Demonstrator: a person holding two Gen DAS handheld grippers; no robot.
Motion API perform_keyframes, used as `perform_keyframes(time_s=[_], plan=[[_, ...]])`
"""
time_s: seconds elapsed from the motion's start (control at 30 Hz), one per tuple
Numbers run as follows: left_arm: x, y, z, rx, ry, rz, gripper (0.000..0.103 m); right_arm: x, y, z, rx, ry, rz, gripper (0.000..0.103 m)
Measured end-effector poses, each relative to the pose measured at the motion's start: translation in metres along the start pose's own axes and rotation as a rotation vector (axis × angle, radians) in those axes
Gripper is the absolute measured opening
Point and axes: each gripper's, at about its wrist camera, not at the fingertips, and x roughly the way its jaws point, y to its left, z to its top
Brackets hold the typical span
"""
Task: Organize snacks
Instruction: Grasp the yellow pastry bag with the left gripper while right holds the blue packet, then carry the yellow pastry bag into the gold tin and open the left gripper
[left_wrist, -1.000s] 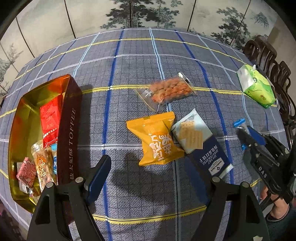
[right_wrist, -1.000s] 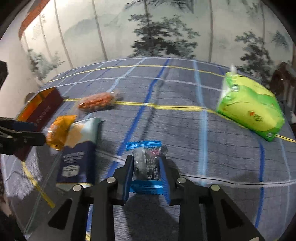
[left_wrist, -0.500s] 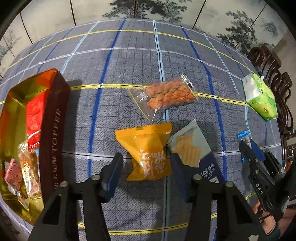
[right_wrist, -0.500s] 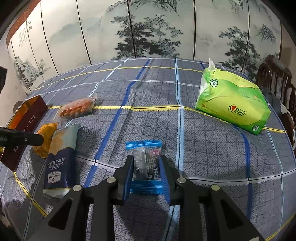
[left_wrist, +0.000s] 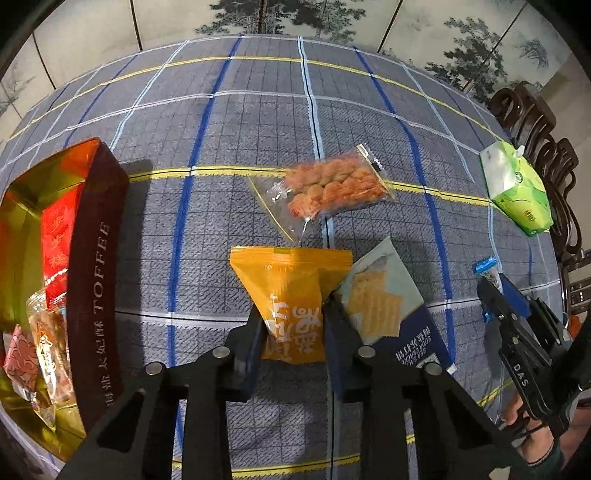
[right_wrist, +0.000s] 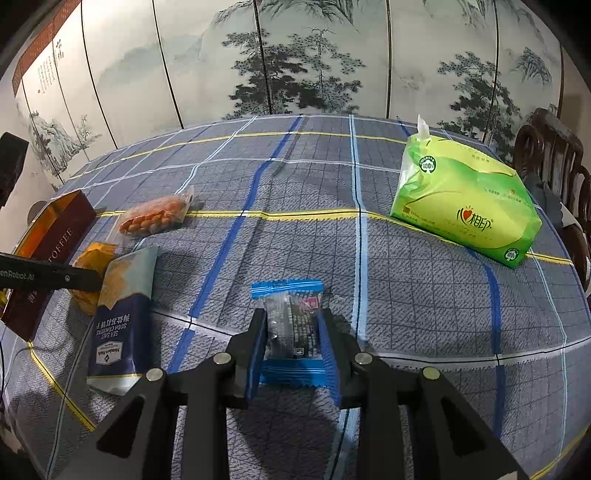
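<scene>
Orange pouch (left_wrist: 291, 310) pinched between left gripper (left_wrist: 293, 325) fingers, on the cloth (left_wrist: 229, 122) just right of the toffee tin (left_wrist: 94, 280). Could drag the touching cracker pack (left_wrist: 388, 306) along, or slip from a puffy-bag grip. Right gripper (right_wrist: 291, 332) clamped on blue candy (right_wrist: 290, 325), near table centre.

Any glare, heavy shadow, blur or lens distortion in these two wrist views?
Left wrist: strong fisheye bowing of the tablecloth lines; bright glare on the toffee box gold lining; sharp. Right wrist: dark shadow beneath the right gripper, shut on the blue-edged snack packet; the screen panels curve; no motion blur.
</scene>
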Motion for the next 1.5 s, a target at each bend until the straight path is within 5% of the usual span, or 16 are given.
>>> perform_keyframes(time_s=[0.47,0.77,1.1,1.5], plan=[[-0.067,0.024,-0.006,0.040,-0.079,0.024,0.025,0.002,0.007,0.000,-0.020,0.003,-0.023,0.029],[-0.113,0.106,0.002,-0.008,-0.157,0.177,0.025,0.002,0.007,0.000,-0.023,0.004,-0.026,0.029],[-0.084,0.199,0.004,-0.092,-0.077,0.305,0.025,0.003,0.012,-0.001,-0.049,0.008,-0.056,0.030],[-0.052,0.217,0.001,-0.058,-0.014,0.318,0.025,0.002,0.013,-0.001,-0.052,0.008,-0.068,0.029]])
